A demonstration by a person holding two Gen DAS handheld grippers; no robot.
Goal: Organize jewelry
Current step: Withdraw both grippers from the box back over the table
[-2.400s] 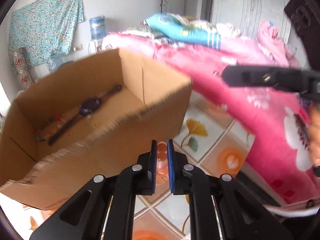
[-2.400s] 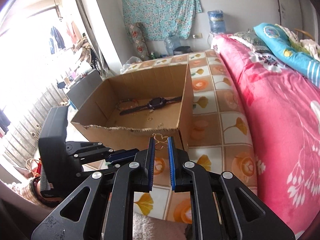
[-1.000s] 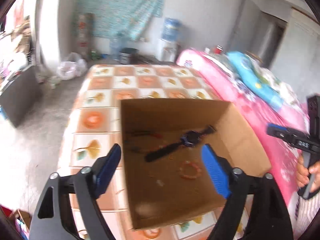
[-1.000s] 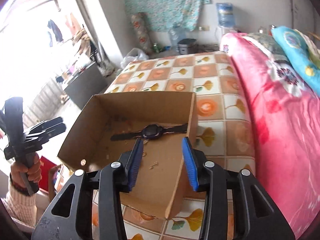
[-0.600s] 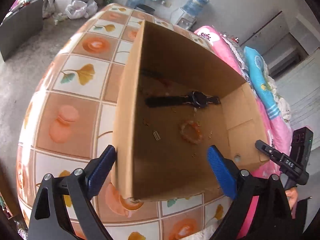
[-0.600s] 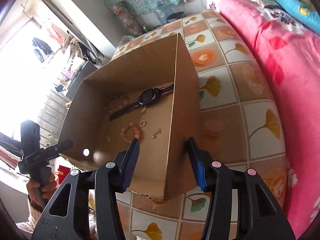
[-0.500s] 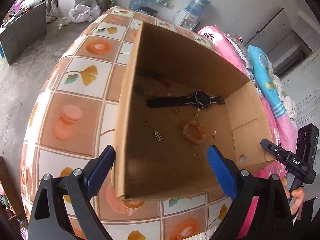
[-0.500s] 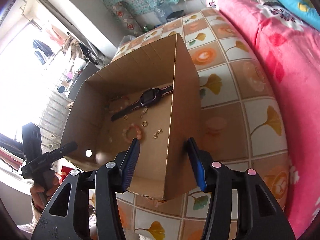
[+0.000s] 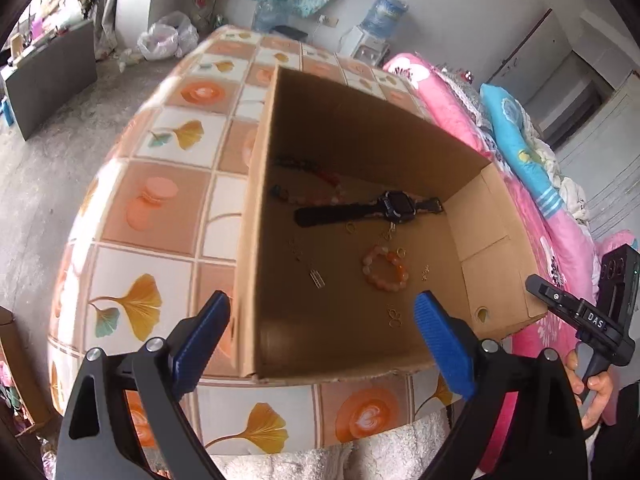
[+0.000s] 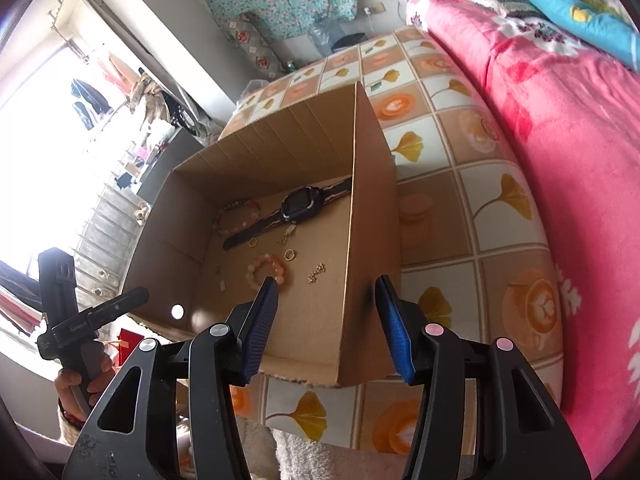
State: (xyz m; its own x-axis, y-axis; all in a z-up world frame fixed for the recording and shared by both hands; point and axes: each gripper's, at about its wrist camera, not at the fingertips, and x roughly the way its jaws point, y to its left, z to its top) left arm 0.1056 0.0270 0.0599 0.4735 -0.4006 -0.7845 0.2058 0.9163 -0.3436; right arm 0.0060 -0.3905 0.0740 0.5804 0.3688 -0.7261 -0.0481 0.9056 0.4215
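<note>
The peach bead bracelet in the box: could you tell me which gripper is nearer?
Right. The right gripper hangs just above the bracelet; the left gripper stands farther back.

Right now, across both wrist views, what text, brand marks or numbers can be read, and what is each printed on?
"DAS": white letters on the black body of the right gripper, seen from the left wrist view.
White print on the left gripper in the right wrist view: too small and blurred to read.
Watch face: dark, nothing legible.
Cardboard box: no print visible.
</note>
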